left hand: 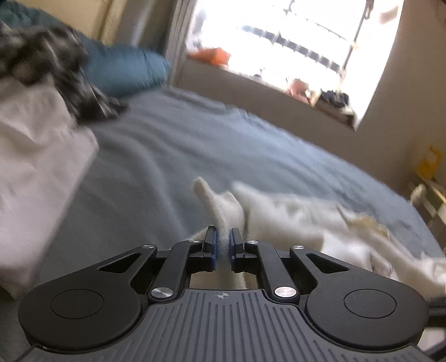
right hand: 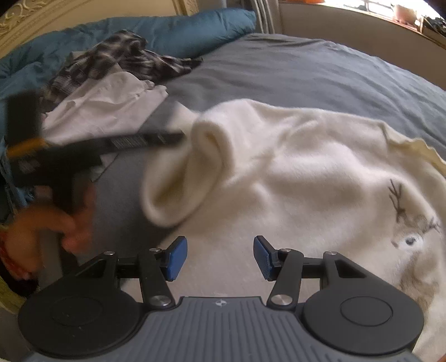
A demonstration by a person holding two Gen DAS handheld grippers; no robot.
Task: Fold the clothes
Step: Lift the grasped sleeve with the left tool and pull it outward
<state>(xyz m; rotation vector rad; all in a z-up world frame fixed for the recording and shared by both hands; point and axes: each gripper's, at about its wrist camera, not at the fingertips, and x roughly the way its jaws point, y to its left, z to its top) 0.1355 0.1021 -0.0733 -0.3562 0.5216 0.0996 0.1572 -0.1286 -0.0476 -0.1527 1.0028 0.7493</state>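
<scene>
A cream fleece sweater (right hand: pixel 301 172) with a reindeer print (right hand: pixel 407 222) lies spread on the grey bed sheet (right hand: pixel 306 66). Its sleeve (right hand: pixel 192 170) is lifted off the bed at the left. My left gripper (left hand: pixel 223 236) is shut on that sleeve (left hand: pixel 214 206), whose fabric is pinched between the blue pads. From the right wrist view the left gripper (right hand: pixel 177 137) shows blurred, held by a hand (right hand: pixel 47 225). My right gripper (right hand: pixel 220 257) hangs open just over the sweater's near part, with nothing between its fingers.
A black-and-white plaid shirt (right hand: pixel 122 58) and a white garment (right hand: pixel 106 105) are piled at the bed's far left, against a blue duvet (right hand: pixel 195 25). A bright window with a cluttered sill (left hand: pixel 320 94) lies beyond the bed. Bare grey sheet (left hand: pixel 181 144) stretches behind the sweater.
</scene>
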